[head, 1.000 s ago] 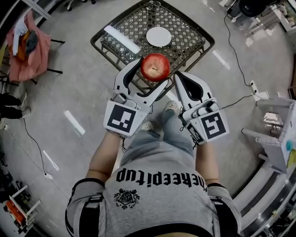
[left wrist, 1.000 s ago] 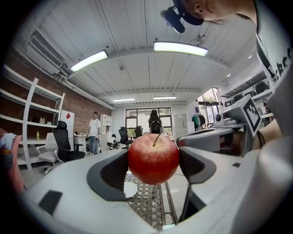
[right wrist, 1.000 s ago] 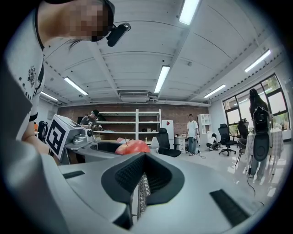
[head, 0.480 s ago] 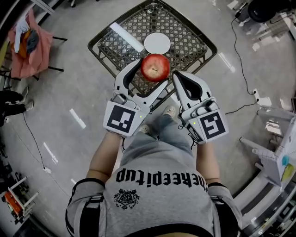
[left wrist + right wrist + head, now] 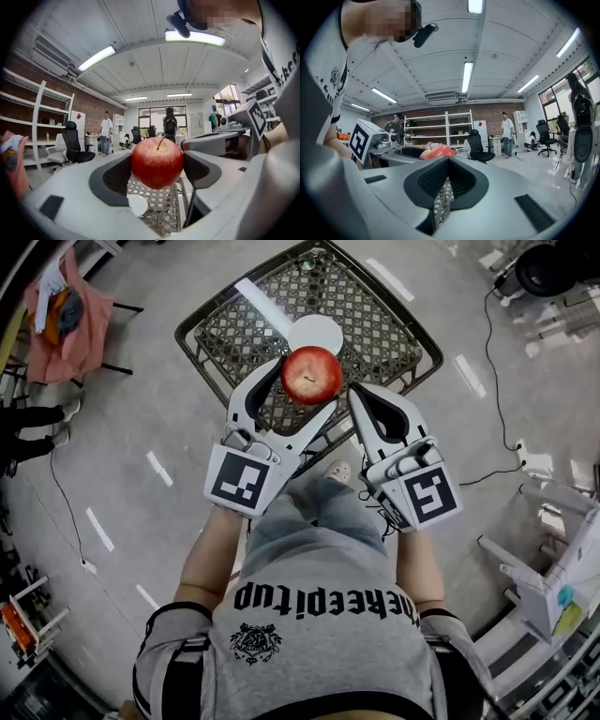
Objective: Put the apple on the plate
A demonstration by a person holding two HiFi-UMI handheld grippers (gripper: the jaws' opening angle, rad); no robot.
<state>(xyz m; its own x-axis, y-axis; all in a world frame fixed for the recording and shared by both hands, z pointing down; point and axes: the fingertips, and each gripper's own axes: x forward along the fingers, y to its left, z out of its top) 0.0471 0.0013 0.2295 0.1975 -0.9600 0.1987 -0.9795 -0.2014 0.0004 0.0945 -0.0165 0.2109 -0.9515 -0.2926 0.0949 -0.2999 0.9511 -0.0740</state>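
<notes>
A red apple (image 5: 311, 374) with a short stem is held in the air by my left gripper (image 5: 306, 388), which is shut on its sides. In the left gripper view the apple (image 5: 157, 162) fills the gap between both dark pads. A small white plate (image 5: 316, 334) lies on the dark lattice table (image 5: 375, 306), just beyond and below the apple; the plate (image 5: 137, 205) also shows under the fruit. My right gripper (image 5: 367, 401) hovers beside the apple on its right, jaws shut with nothing in them. From the right gripper view the apple (image 5: 437, 151) peeks over the jaws.
A chair draped in red cloth (image 5: 54, 306) stands at the far left. Cables (image 5: 487, 352) run over the grey floor at right, near white furniture (image 5: 553, 559). The person's legs and feet are below the grippers. Distant people and an office chair (image 5: 70, 145) stand in the room.
The table and plate have drawn nearer to the grippers. The apple now overlaps the plate's near edge in the head view. The grip on the apple is unchanged.
</notes>
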